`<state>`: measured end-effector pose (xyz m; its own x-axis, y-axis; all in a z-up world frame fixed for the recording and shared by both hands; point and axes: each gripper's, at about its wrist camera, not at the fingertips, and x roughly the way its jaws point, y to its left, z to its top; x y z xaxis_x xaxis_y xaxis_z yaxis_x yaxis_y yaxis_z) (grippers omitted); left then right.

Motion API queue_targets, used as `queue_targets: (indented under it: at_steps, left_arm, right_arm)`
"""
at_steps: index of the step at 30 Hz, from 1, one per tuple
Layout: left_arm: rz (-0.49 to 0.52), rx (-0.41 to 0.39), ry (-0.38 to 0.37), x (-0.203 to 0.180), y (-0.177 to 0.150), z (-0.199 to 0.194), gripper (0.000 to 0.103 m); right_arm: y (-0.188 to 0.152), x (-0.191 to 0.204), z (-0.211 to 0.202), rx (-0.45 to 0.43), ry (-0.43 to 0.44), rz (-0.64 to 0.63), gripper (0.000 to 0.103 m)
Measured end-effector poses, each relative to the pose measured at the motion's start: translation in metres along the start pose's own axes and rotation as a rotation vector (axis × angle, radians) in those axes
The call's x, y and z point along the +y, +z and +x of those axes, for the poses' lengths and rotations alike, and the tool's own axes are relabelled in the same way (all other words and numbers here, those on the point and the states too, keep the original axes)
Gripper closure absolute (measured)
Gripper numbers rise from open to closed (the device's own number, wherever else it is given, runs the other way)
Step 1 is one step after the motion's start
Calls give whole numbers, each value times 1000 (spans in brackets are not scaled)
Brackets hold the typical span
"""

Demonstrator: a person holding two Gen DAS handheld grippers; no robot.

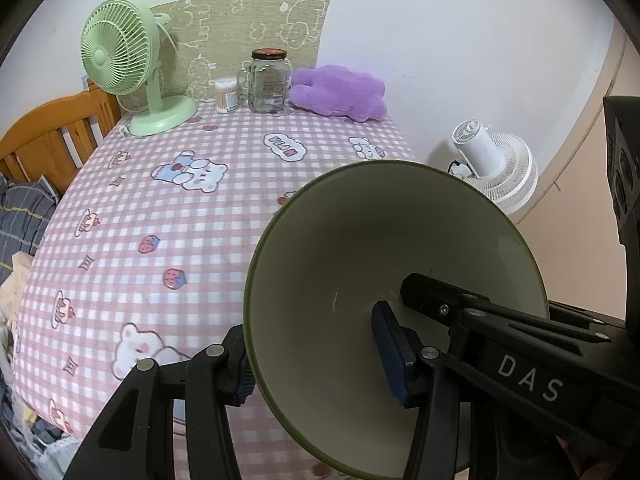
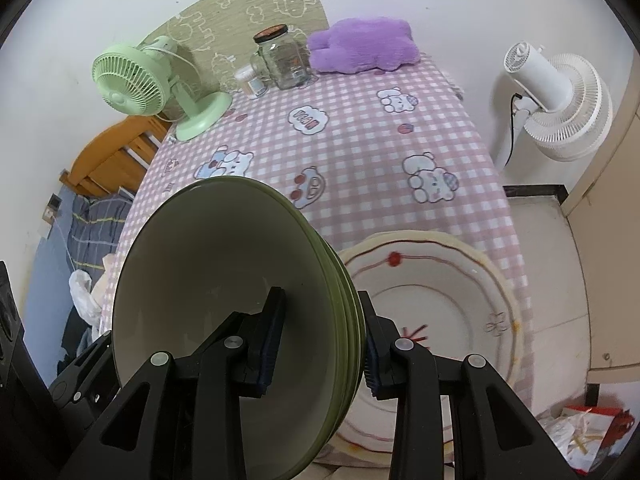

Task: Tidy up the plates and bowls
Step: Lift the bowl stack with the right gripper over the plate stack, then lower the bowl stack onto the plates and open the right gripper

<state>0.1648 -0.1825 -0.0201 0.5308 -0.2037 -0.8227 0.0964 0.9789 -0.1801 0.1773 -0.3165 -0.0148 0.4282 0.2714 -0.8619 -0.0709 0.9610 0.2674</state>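
From the left wrist view, the left gripper [image 1: 316,364] has its fingers closed onto the wall of a green bowl [image 1: 384,248], one blue pad [image 1: 390,356] inside against the cream interior and the other outside under the rim. The bowl is tilted steeply, its mouth facing the camera, held above the near edge of the pink checked tabletop [image 1: 208,240]. The right gripper's black arm reaches across the lower right of the bowl. To do this step well, I judge both holds should stay firm and the bowl be levelled before it is lowered, since a rim pinch on a tilted bowl can slip.

From the right wrist view, the right gripper [image 2: 320,344] is clamped on the rim of what appears to be a nested stack of green bowls [image 2: 208,264]; several rims show at the right edge. One finger sits inside, the other outside. Just behind the stack lies a cream scalloped plate [image 2: 448,296] with red line decoration, at the near tabletop edge. Whether the stack touches the plate I cannot tell. Setting the bowls down beside or on the plate seems the likely aim.
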Motion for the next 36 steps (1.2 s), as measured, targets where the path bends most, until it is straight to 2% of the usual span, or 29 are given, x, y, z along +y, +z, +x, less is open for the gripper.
queue_targets:
  at_steps: [19, 24, 36]
  left_arm:
    - [-79, 102, -30, -54, -25, 40, 52]
    - [-89, 117, -20, -58, -31, 47, 52]
    - [-80, 108, 25, -57, -26, 48, 53]
  right_arm:
    - [-11, -66, 12, 107, -73, -31, 66]
    - [-15, -72, 21, 142, -82, -35, 66]
    - [-7, -73, 32, 139, -57, -40, 66]
